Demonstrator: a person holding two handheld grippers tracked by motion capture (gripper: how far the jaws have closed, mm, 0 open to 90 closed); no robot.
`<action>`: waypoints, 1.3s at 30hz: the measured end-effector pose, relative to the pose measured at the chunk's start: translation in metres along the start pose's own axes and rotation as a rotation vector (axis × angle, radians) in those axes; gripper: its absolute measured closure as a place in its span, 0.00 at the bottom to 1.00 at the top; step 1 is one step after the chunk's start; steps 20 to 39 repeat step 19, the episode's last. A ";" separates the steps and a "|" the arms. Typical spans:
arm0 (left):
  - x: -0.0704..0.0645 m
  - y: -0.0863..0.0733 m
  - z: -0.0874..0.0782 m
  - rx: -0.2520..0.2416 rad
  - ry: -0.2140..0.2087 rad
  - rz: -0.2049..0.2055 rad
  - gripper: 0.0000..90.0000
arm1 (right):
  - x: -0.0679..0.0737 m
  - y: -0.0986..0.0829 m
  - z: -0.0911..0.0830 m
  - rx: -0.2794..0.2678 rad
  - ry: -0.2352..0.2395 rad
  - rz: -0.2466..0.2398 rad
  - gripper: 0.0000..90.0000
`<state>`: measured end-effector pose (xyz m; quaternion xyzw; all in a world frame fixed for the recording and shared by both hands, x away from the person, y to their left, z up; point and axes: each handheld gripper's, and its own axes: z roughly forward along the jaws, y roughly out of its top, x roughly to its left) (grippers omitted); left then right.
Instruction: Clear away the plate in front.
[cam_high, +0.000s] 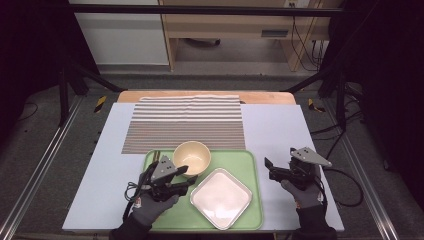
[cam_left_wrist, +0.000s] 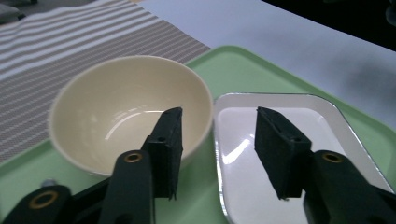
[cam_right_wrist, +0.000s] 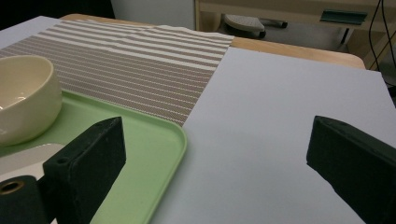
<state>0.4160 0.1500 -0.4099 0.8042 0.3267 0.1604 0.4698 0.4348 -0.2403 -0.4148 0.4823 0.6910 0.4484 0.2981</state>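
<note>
my left gripper (cam_high: 184, 176) hangs released over the green tray (cam_high: 250, 165), one jaw at the cream bowl's (cam_high: 192, 156) near rim, the other above the white square plate (cam_high: 221, 197). the left gripper view shows bowl and plate almost touching. my right gripper (cam_high: 268, 168) is spread wide over bare pale tabletop (cam_high: 280, 130) beside the tray's right edge, striped mat (cam_high: 186, 122) beyond.

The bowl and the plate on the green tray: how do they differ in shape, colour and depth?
The bowl is round, while the plate is square with rounded corners. The bowl is cream and deep; the plate is white and shallow. Both are empty, glossy, and sit side by side on the green tray.
</note>
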 end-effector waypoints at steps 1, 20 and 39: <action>0.004 0.000 -0.002 -0.007 0.009 0.001 0.52 | 0.000 0.000 0.000 -0.002 -0.002 -0.003 0.05; 0.081 -0.021 -0.036 -0.070 0.137 -0.079 0.32 | -0.005 -0.001 -0.001 0.003 -0.006 0.008 0.05; 0.081 -0.021 -0.036 -0.070 0.137 -0.079 0.32 | -0.005 -0.001 -0.001 0.003 -0.006 0.008 0.05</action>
